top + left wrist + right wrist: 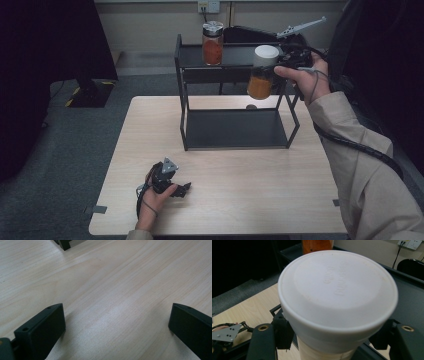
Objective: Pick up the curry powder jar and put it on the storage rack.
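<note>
1. High view: the right tool (280, 64) is clamped on a clear jar with a white lid and orange contents (262, 73), held in the air at the right front corner of a black two-tier metal shelf rack (182, 95), level with its upper tier.
2. A second clear jar with a silver lid and orange-red contents (212, 43) stands upright on the rack's upper tier, left of the held jar and well apart from it.
3. The rack's front right post and top rail lie just beside the held jar.
4. The rack stands at the far side of a pale wooden bench (250, 200).
5. The left tool (175, 186) rests on the bench near its front left edge, jaws apart with bare wood between them, as the left gripper view shows (115, 325).
6. Right gripper view: the white lid (337, 290) sits between the two black jaws, which press on the jar's neck below it; the second jar's orange body (317, 245) shows behind.
</note>
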Demonstrator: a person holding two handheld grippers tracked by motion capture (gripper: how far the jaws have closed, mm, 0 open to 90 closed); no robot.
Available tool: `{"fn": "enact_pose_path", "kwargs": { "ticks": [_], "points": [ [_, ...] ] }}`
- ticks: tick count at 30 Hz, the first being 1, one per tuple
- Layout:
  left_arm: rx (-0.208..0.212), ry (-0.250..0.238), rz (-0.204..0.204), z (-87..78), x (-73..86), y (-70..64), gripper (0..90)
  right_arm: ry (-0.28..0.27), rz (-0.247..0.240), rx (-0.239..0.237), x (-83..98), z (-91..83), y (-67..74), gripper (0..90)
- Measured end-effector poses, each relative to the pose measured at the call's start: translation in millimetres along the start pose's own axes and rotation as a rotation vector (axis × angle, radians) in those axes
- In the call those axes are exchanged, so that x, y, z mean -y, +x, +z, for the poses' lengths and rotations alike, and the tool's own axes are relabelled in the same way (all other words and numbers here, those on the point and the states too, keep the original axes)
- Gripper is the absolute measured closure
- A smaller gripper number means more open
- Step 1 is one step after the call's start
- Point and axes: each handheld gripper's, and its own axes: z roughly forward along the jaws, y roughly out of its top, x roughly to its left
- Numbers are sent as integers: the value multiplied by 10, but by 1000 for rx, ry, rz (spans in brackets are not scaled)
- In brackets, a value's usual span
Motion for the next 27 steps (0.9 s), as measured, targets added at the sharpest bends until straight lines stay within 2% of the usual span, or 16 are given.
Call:
{"fn": "enact_pose_path", "kwargs": {
  "ticks": [1,7,13,27],
  "points": [
    [0,0,1,0,0,0,0,0,-8,7,-40,-7,1,348],
    [0,0,0,0,0,0,0,-15,15,18,-176,-59,-43,348],
    [1,0,0,0,0,1,0,-18,5,34,-352,-91,-52,348],
    [0,4,8,-2,-8,7,0,-29,35,77,-618,69,-174,348]
  ]
}}
